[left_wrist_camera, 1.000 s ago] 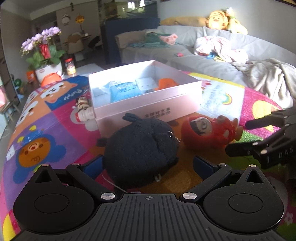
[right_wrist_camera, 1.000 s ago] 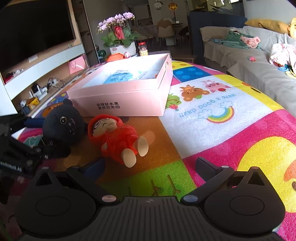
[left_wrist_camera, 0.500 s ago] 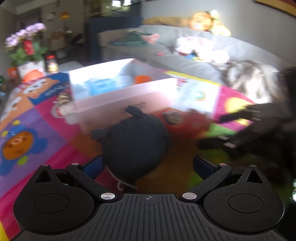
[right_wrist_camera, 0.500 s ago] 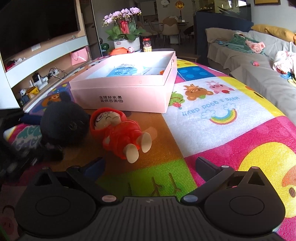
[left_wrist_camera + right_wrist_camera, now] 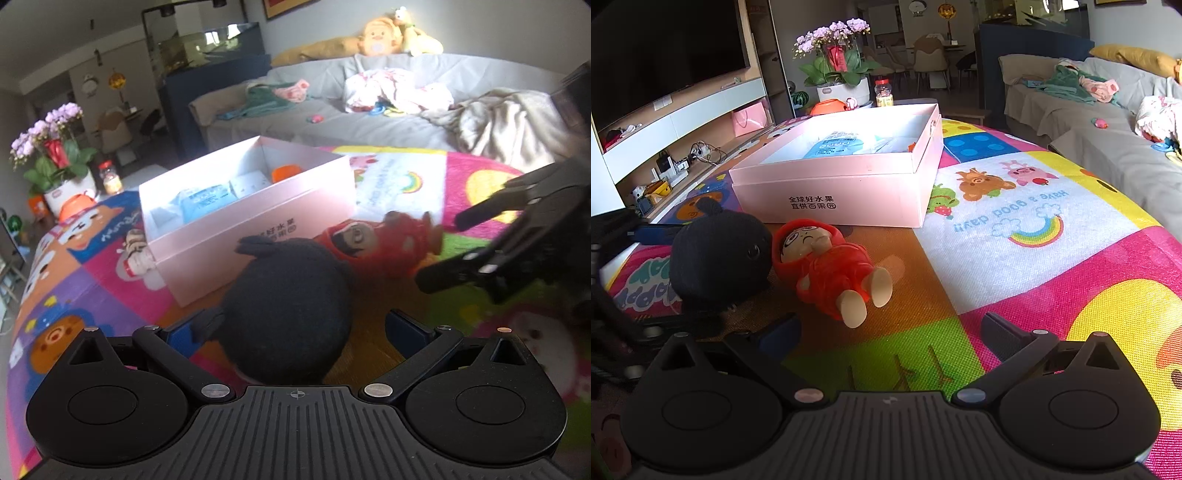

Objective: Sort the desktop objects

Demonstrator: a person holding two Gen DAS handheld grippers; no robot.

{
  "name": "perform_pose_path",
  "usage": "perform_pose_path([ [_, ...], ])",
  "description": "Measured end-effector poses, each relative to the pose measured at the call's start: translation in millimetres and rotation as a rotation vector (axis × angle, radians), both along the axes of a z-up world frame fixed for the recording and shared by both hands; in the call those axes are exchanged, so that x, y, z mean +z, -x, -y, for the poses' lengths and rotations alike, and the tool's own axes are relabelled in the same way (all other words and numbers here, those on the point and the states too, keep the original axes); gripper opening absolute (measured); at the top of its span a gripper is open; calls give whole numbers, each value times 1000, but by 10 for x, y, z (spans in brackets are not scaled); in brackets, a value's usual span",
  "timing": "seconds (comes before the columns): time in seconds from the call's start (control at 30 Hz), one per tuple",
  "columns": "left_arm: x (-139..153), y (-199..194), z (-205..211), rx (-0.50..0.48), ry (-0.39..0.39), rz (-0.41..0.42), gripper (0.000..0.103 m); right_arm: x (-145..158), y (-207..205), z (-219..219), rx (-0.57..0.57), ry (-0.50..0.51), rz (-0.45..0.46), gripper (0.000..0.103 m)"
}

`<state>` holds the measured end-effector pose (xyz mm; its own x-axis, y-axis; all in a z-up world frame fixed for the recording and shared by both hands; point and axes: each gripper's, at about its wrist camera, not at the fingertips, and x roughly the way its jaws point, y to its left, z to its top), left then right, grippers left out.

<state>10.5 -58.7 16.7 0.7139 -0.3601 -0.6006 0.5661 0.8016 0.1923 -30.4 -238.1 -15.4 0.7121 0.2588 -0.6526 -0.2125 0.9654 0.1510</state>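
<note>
Plush (image 5: 288,314), black and round, sits between the spread fingers of the left gripper (image 5: 295,328), just short of the box (image 5: 258,221). Closing squarely on its middle should hold best. Right gripper (image 5: 890,332), also spread, has the doll (image 5: 827,273) just ahead, slightly left.

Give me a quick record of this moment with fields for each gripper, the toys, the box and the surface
left gripper: open, fingers either side of the black plush
right gripper: open, holding nothing, aimed at the red doll
black plush: on the mat, in front of the box
red doll: lying on its back beside the plush
box: pink, open, holds a blue packet and an orange item
mat: colourful cartoon play mat
</note>
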Motion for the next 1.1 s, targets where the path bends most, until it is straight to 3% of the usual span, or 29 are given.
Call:
perform_pose_path([
  [0.03, -24, -35, 18, 5, -1, 1, 101, 1, 0, 1, -2, -1, 1, 103],
  [0.1, -40, -75, 11, 24, 7, -6, 80, 10, 12, 5, -22, 5, 9, 103],
  [0.17, -13, -75, -59, 38, 21, -15, 80, 44, 45, -9, -18, 21, 37, 103],
  [0.3, 33, 84, -280, 69, 52, -35, 80, 190, 147, -255, 118, 195, 146, 103],
  [0.4, 32, 217, -433, 100, 81, -69, 80, 297, 103, -421, 199, 241, 173, 103],
  [0.47, 51, 291, -533, 119, 105, -92, 81, 327, 1, -513, 236, 265, 177, 95],
  [0.57, 68, 387, -623, 126, 128, -99, 85, 283, -249, -613, 274, 283, 122, 85],
  [0.63, 67, 422, -640, 124, 130, -93, 90, 217, -402, -648, 290, 267, 50, 69],
  [0.7, 49, 426, -628, 120, 126, -88, 92, 183, -477, -674, 275, 252, -6, 61],
  [0.87, -25, 402, -491, 108, 84, -75, 93, 254, -296, -672, 243, 252, -20, 61],
  [0.93, -28, 383, -446, 118, 69, -61, 89, 322, -189, -639, 241, 237, -41, 61],
  [0.97, -23, 386, -436, 121, 65, -52, 82, 368, -143, -618, 243, 222, -53, 61],
  [1.1, 79, 424, -411, 129, 62, -30, 80, 621, 82, -503, 249, 171, -36, 61],
])
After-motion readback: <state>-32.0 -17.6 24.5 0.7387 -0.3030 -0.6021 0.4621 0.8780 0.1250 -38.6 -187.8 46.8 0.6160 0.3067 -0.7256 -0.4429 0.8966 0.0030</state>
